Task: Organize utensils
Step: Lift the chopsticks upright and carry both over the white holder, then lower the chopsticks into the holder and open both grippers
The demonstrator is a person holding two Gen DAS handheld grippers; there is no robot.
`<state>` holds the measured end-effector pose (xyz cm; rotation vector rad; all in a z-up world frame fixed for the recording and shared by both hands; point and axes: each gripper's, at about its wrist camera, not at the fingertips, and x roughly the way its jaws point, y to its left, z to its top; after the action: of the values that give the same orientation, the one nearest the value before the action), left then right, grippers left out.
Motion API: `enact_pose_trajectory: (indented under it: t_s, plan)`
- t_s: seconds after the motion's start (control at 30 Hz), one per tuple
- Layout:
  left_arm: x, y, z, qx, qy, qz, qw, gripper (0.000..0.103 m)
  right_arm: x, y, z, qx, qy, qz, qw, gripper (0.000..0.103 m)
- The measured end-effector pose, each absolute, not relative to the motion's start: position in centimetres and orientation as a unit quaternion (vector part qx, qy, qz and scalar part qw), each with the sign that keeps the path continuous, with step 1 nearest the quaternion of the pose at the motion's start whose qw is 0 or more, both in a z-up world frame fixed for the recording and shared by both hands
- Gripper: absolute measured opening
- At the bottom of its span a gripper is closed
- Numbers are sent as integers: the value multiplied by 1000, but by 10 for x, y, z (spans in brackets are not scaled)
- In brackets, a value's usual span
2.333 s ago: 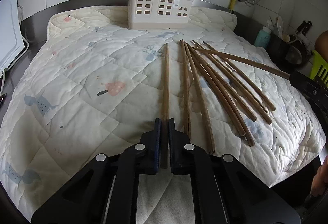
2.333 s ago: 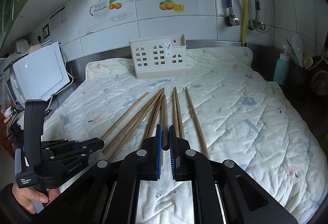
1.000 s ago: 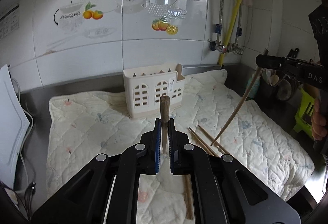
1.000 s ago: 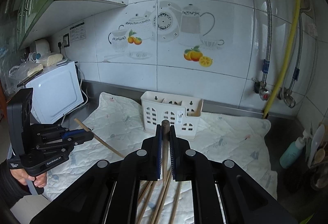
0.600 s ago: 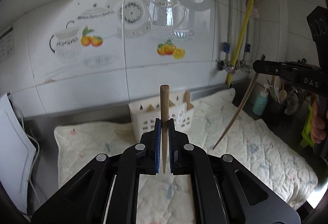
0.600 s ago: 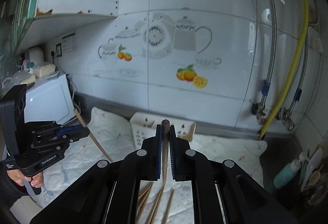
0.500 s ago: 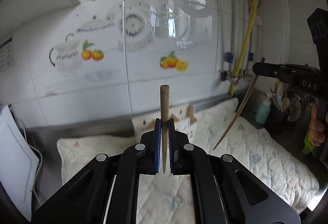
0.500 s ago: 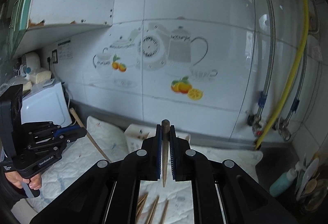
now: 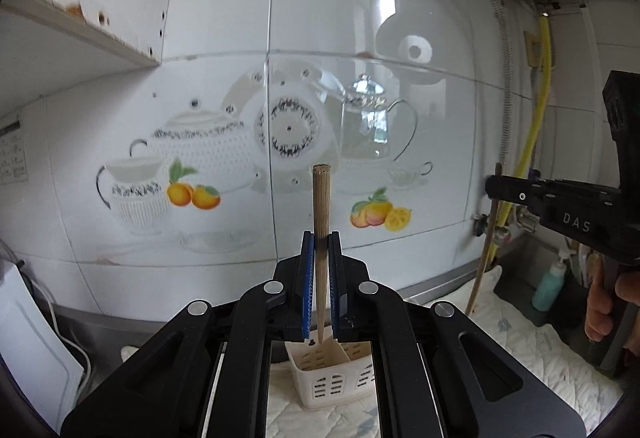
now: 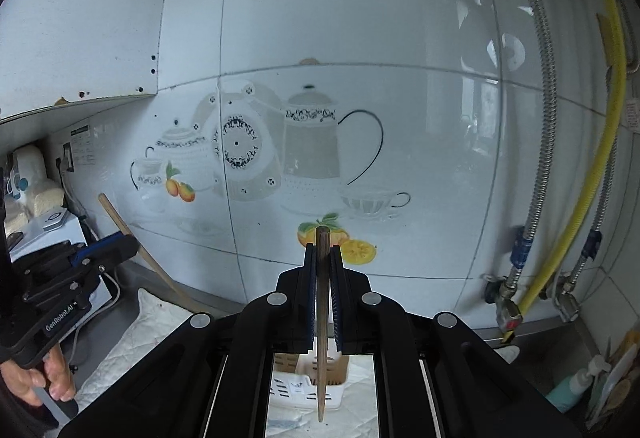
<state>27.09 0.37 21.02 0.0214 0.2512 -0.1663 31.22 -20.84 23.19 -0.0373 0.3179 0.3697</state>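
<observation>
Nearest the left wrist camera, the left gripper (image 9: 321, 238) has its jaws pinching a wooden chopstick (image 9: 321, 222), which stands nearly upright between the blue pads, blunt end up and thin tip hanging just above the cream utensil holder (image 9: 332, 378). The right gripper (image 10: 323, 250) does the same: its jaws are pressed onto a second chopstick (image 10: 322, 318), also close to vertical, with the tip pointing down at the holder (image 10: 304, 386) below it.

A couple of seconds ago both chopsticks lay flat among the others on the quilted mat, and each gripper was closing on one at mat level. Since then both hands have risen and moved toward the wall, and the sticks have swung from lying to hanging tip-down. The holder, then well ahead at the far edge of the mat, now sits almost under both grippers, and the loose chopsticks have dropped out of view.

By my judgement, the pick-up is done and the carry nearly so; what remains is lowering each tip into a compartment and letting go. Which compartment each tip is over cannot be told.

Beyond the holder lie the quilted mat (image 9: 536, 350) on the bench and the tiled wall (image 10: 360, 37) with its teapot decals.
</observation>
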Motion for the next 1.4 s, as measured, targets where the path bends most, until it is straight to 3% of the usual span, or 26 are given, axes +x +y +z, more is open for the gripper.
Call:
enact_pose_trajectory:
  t_s: [0.33, 0.67, 0.83, 0.9, 0.97, 1.03, 1.1, 1.23, 1.4]
  plan:
    - [307, 12, 170, 8, 173, -77, 982, 5, 351, -188, 229, -24, 126, 175, 976, 7]
    - [325, 18, 147, -3, 202, -73, 977, 6, 381, -186, 187, -19, 180, 176, 968, 7]
    - [317, 18, 156, -7, 194, -81, 978, 8, 372, -191, 188, -26, 181, 168, 969, 20]
    - [308, 19, 164, -5, 187, -79, 979, 9, 363, -195, 192, -26, 180, 166, 969, 34]
    - [295, 20, 172, -7, 181, -80, 980, 12, 347, -201, 197, -29, 172, 168, 970, 35]
    - [278, 21, 178, -8, 175, -77, 981, 25, 326, -208, 201, -29, 169, 170, 970, 39]
    - [257, 21, 181, -8, 170, -82, 982, 31, 303, -216, 199, -26, 170, 177, 969, 43]
    - [209, 15, 169, -2, 175, -94, 980, 32, 256, -227, 180, -23, 186, 179, 966, 52]
    - [157, 4, 121, 12, 219, -120, 968, 32, 198, -238, 132, -14, 219, 179, 959, 52]
